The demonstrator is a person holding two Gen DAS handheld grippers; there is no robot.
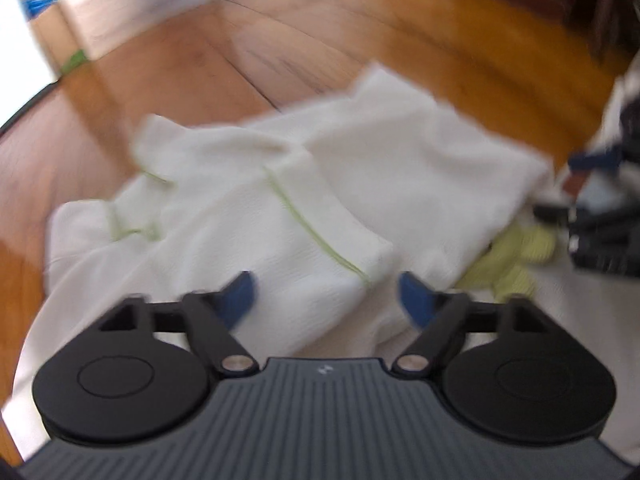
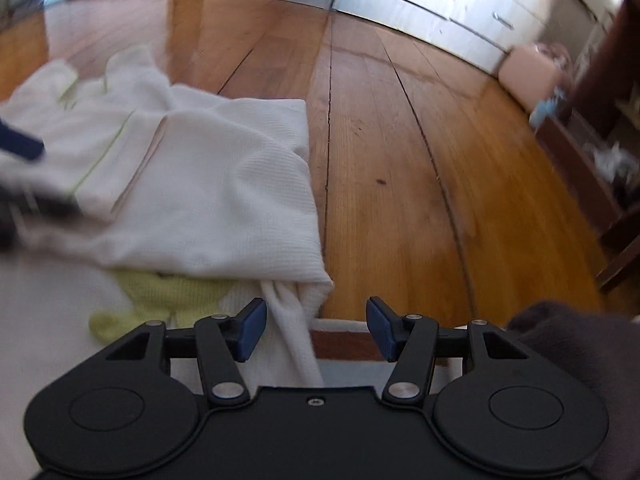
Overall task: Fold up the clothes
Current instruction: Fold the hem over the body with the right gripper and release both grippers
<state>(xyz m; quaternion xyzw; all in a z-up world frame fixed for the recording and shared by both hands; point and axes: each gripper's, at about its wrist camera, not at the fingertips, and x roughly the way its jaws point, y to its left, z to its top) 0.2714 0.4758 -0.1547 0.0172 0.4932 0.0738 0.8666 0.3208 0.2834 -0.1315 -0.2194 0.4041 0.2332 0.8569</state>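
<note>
Garment (image 1: pixel 320 184) lies folded on the floor (image 2: pixel 400 160), just ahead of both tools, left (image 1: pixel 326 300) and right (image 2: pixel 316 330), jaws apart, gripping nothing.

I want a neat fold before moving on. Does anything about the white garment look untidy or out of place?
Yes. The white garment lies rumpled, its flaps uneven, and a twisted strand of its cloth trails from the lower corner between the open right gripper fingers. A yellow-green cloth pokes out from under its near edge.
</note>
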